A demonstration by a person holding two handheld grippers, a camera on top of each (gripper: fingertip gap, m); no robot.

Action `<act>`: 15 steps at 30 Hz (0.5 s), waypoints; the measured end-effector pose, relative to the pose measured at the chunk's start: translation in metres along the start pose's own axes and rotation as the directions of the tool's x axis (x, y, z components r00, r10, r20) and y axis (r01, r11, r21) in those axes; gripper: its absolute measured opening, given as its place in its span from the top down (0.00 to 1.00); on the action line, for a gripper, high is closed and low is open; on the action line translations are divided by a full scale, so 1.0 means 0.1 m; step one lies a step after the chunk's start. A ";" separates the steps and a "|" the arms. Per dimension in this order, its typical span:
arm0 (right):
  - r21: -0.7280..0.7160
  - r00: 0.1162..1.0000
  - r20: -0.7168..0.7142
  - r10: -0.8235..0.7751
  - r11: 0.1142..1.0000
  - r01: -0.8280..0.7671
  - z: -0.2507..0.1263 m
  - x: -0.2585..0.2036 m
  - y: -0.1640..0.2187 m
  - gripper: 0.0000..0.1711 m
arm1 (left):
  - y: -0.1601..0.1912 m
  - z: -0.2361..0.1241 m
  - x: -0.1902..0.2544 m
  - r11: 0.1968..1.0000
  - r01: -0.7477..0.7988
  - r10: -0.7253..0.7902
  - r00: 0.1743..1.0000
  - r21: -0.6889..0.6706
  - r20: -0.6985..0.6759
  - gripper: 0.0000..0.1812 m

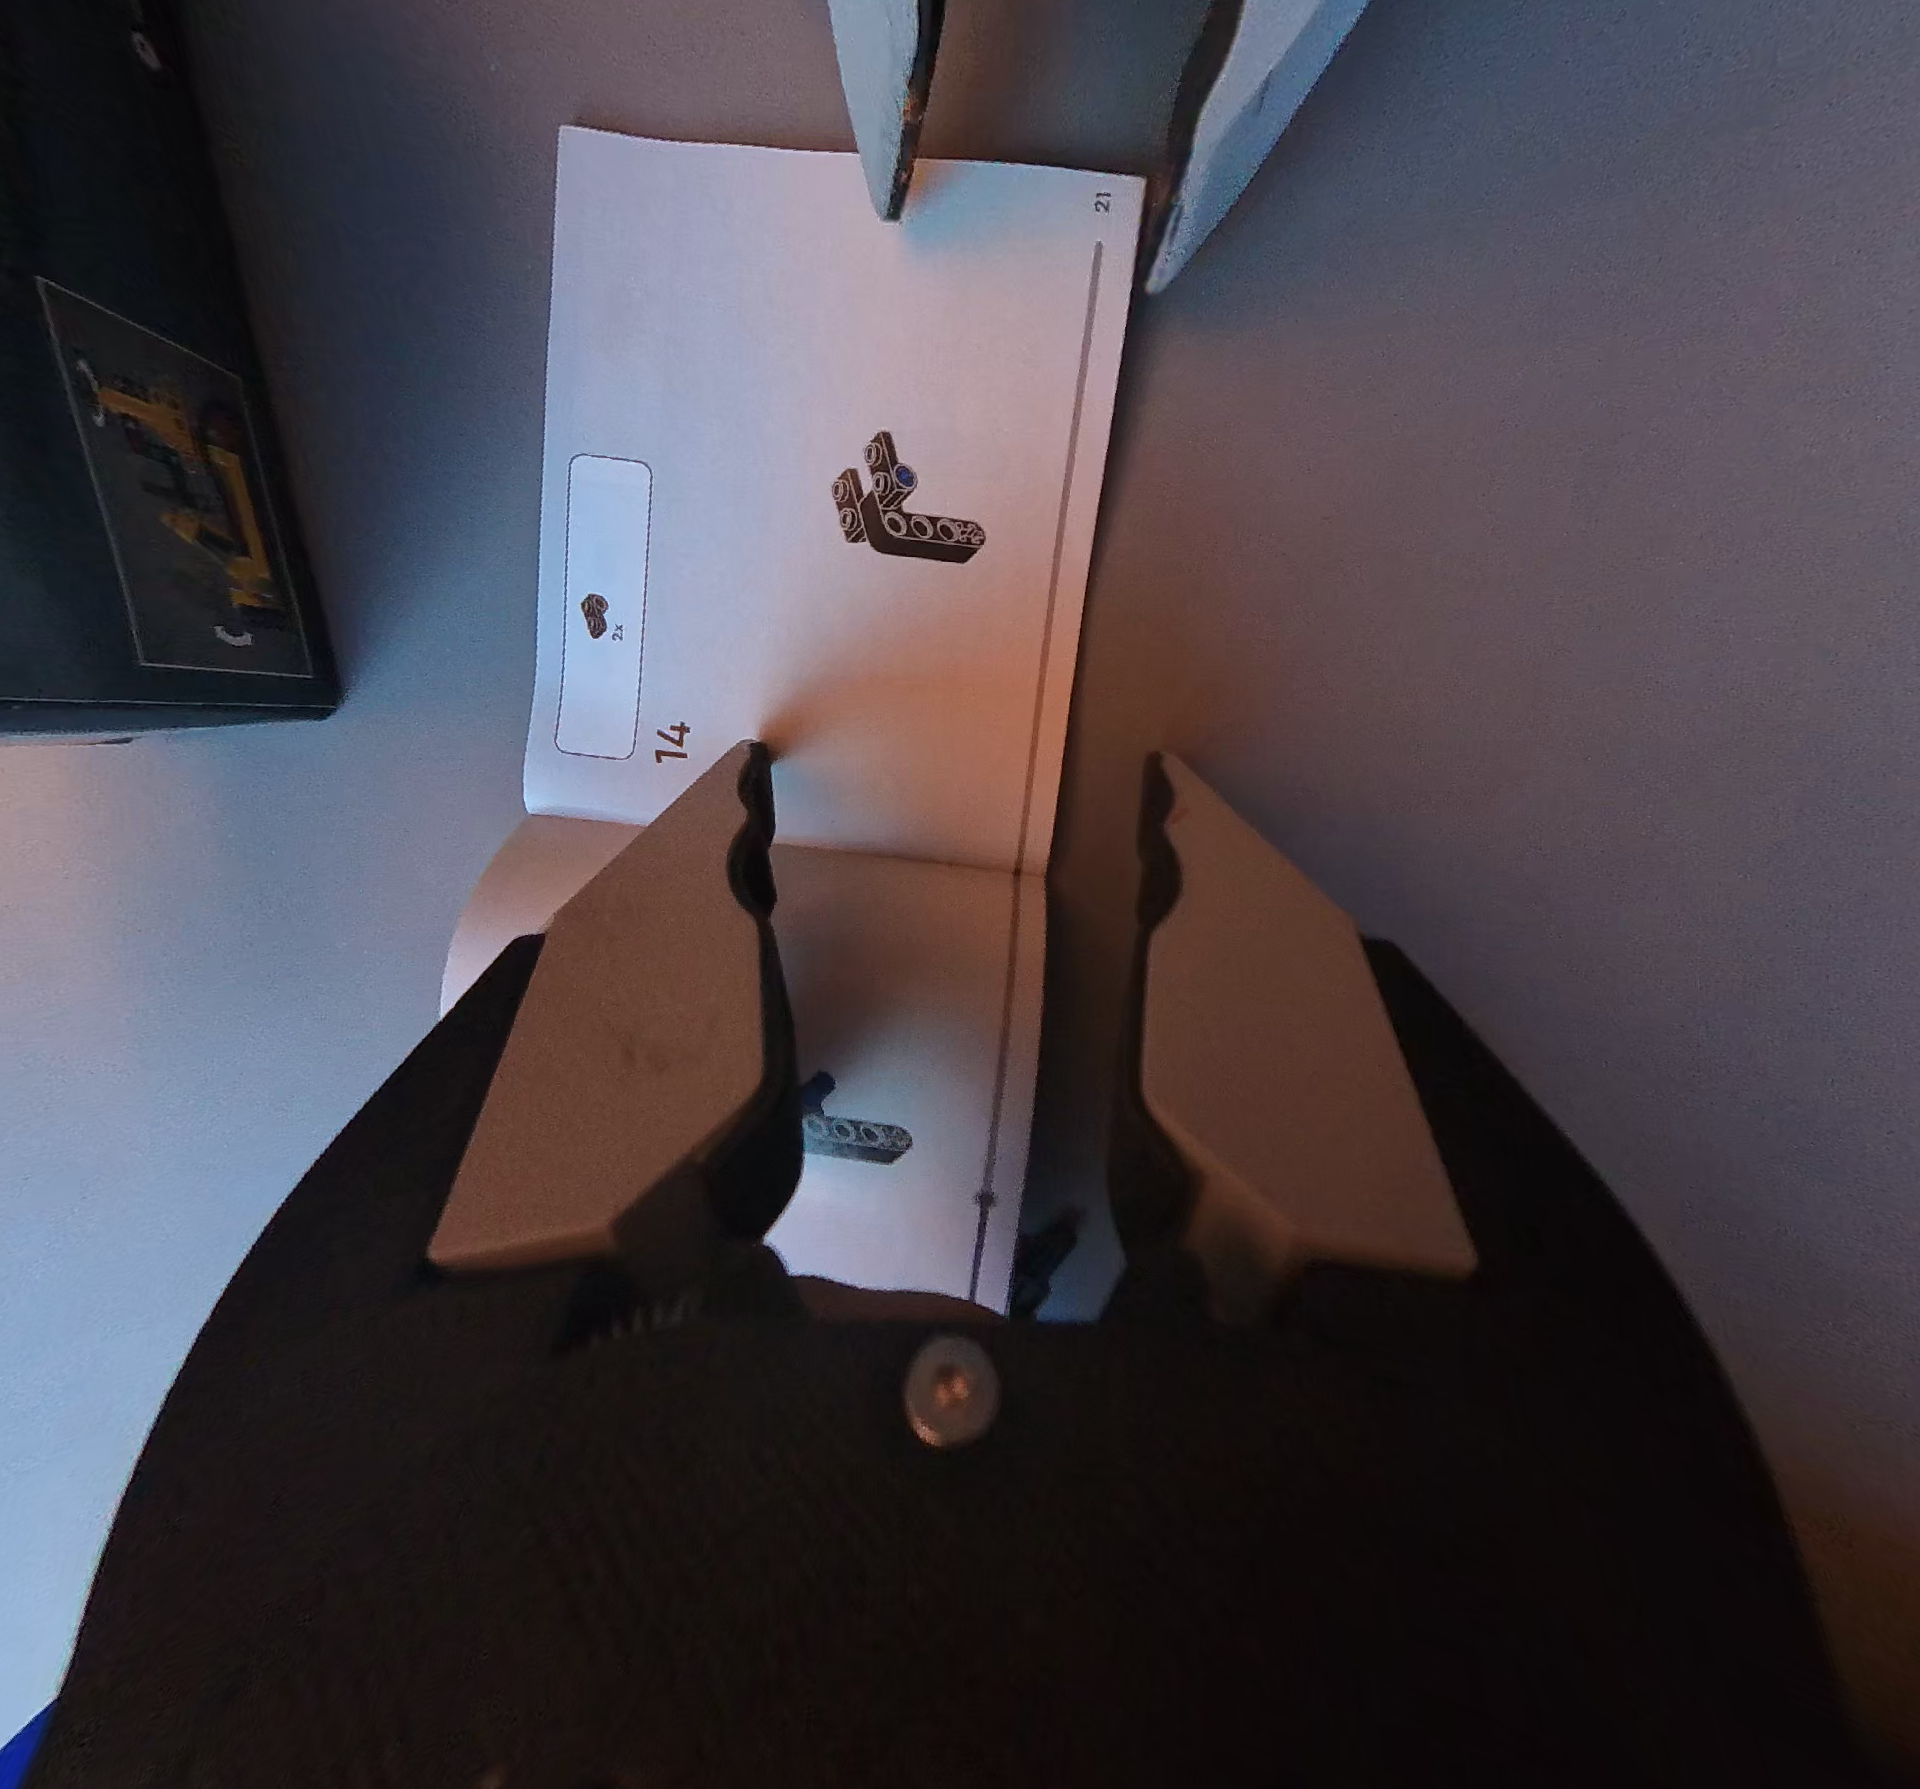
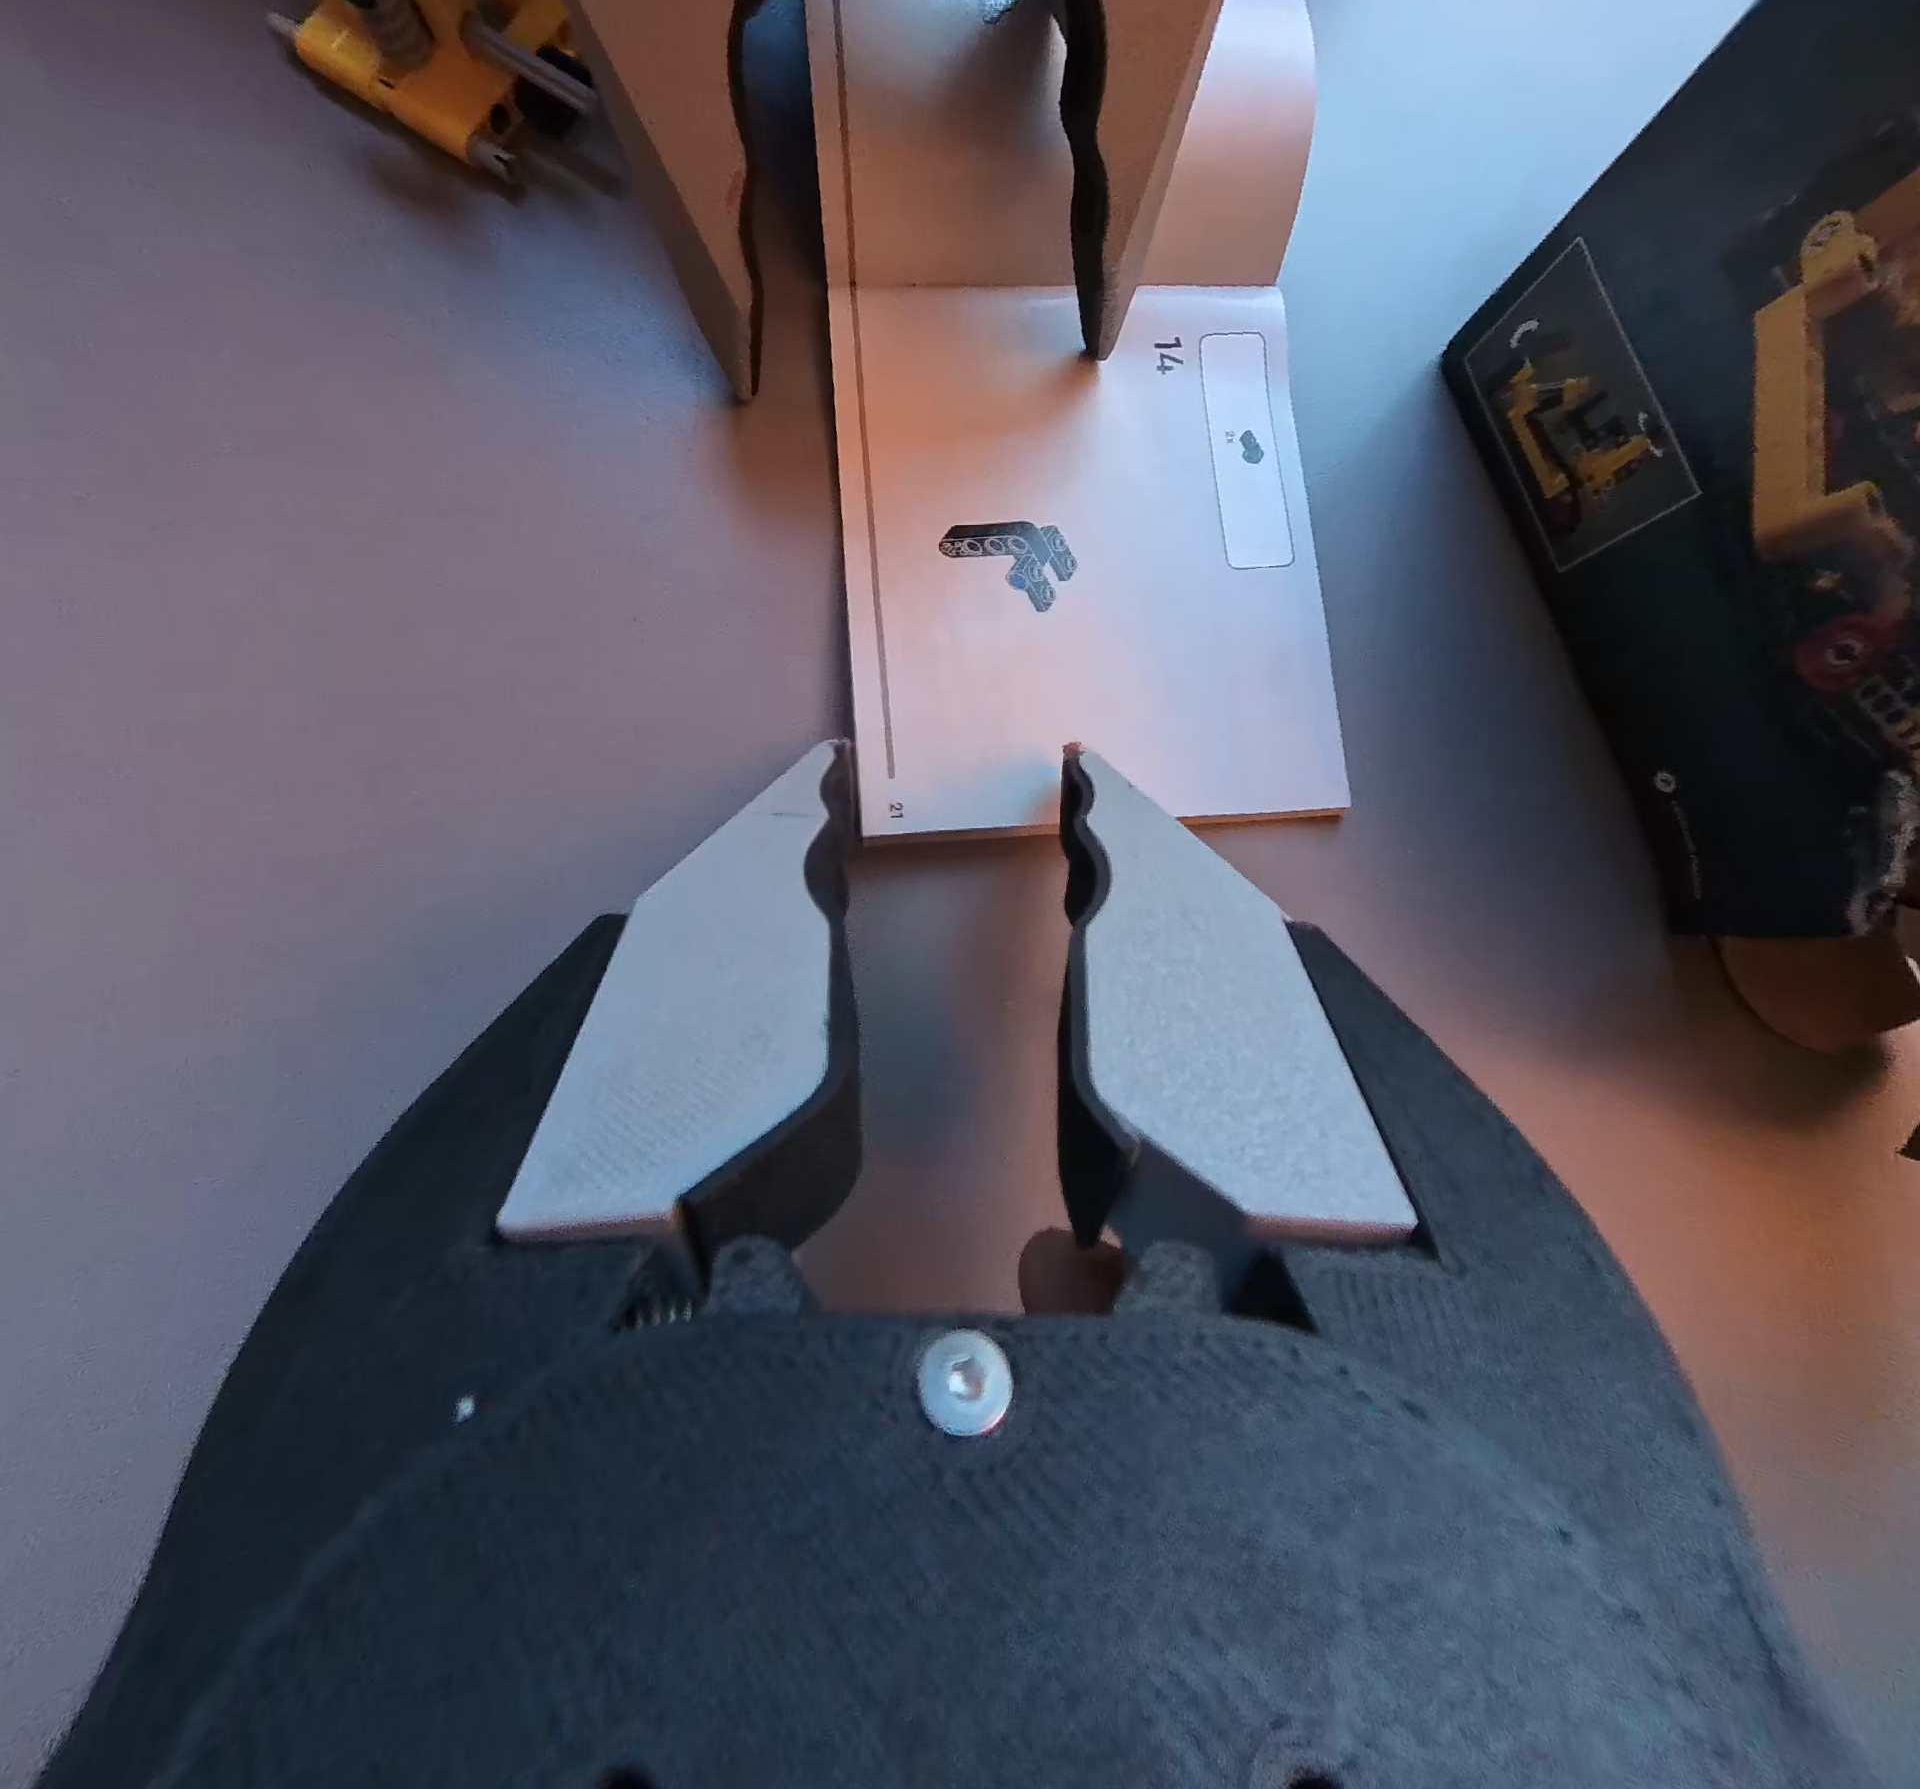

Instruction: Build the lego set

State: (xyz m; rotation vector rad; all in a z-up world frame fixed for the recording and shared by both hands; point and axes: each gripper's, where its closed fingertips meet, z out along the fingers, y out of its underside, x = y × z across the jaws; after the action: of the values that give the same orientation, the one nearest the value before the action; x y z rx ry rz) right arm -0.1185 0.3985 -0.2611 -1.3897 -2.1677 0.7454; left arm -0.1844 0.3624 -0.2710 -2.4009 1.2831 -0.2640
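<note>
An open instruction booklet [image 1: 831, 368] lies flat on the grey table; it also shows in the right wrist view [image 2: 1091, 617]. My left gripper [image 1: 951, 752] is open and empty, with one fingertip [image 1: 756, 760] on the page near the booklet's fold. My right gripper [image 2: 951, 763] is open and empty at the opposite page edge, one fingertip [image 2: 1075, 768] on the paper. Each gripper shows across the booklet in the other's view: the right one [image 1: 1023, 233], the left one [image 2: 920, 368]. A partly built yellow lego model [image 2: 416, 14] lies beyond the booklet, at the top left of the right wrist view.
The dark lego set box [image 1: 135, 409] lies beside the booklet; in the right wrist view it [image 2: 1714, 534] is at the right. A brown rounded object [image 2: 1818, 991] sits at the box's near corner. Bare grey table [image 2: 364, 596] surrounds the booklet.
</note>
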 end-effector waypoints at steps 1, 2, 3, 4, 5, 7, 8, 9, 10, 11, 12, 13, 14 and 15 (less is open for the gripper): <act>-0.004 1.000 0.000 -0.004 1.000 0.004 0.01 0.00 0.00 0.78 | 0.00 0.00 0.00 1.000 -0.001 0.001 1.000 0.000 0.000 0.62; -0.008 1.000 -0.006 -0.008 1.000 0.008 0.01 0.00 0.01 0.78 | 0.00 0.00 0.00 1.000 -0.001 0.001 1.000 0.000 0.000 0.62; -0.012 1.000 -0.009 -0.013 1.000 0.013 0.02 0.00 0.01 0.78 | 0.00 -0.01 0.01 1.000 0.000 0.000 1.000 0.000 -0.001 0.62; -0.014 1.000 -0.012 -0.015 1.000 0.015 0.02 0.00 0.01 0.78 | 0.00 -0.01 0.01 1.000 -0.001 0.001 1.000 0.000 -0.001 0.62; -0.014 1.000 -0.015 -0.014 1.000 0.014 0.02 0.01 0.01 0.78 | 0.00 0.00 0.01 1.000 -0.002 0.002 1.000 -0.001 -0.001 0.62; -0.008 1.000 -0.014 -0.010 1.000 0.010 0.01 0.01 0.00 0.79 | -0.01 0.00 0.01 1.000 -0.002 0.002 1.000 -0.001 -0.001 0.62; -0.004 1.000 -0.015 -0.009 1.000 0.009 0.00 0.01 0.00 0.78 | -0.01 0.00 0.01 1.000 -0.002 0.002 1.000 -0.001 -0.001 0.62; -0.001 1.000 -0.015 -0.009 1.000 0.009 0.00 0.01 -0.01 0.78 | 0.00 -0.01 0.01 1.000 -0.002 0.002 1.000 -0.001 -0.002 0.62; 0.000 1.000 -0.016 -0.007 1.000 0.007 0.00 0.02 -0.01 0.78 | 0.01 0.00 0.01 1.000 -0.002 0.002 1.000 -0.001 -0.002 0.62; -0.001 1.000 -0.019 -0.006 1.000 0.006 0.00 0.02 -0.01 0.78 | 0.01 0.00 0.01 1.000 -0.002 0.002 1.000 -0.001 -0.002 0.62; -0.004 1.000 -0.020 -0.005 1.000 0.005 0.00 0.03 0.00 0.78 | 0.00 -0.01 0.01 1.000 -0.002 0.002 1.000 -0.001 -0.001 0.62; -0.005 1.000 -0.020 -0.005 1.000 0.005 0.00 0.03 0.00 0.78 | 0.00 0.00 0.01 1.000 -0.002 0.002 1.000 -0.001 -0.001 0.62; -0.004 1.000 -0.020 -0.006 1.000 0.006 0.00 0.03 0.00 0.78 | 0.00 0.00 0.01 1.000 -0.002 0.002 1.000 -0.002 -0.001 0.62; -0.003 1.000 -0.019 -0.007 1.000 0.007 0.00 0.02 0.00 0.78 | -0.01 -0.01 0.01 1.000 -0.002 0.002 1.000 -0.002 -0.002 0.62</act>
State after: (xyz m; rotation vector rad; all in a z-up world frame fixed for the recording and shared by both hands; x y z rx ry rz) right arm -0.1195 0.4006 -0.2606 -1.3852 -2.1588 0.7238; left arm -0.1839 0.3619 -0.2703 -2.4011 1.2870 -0.2646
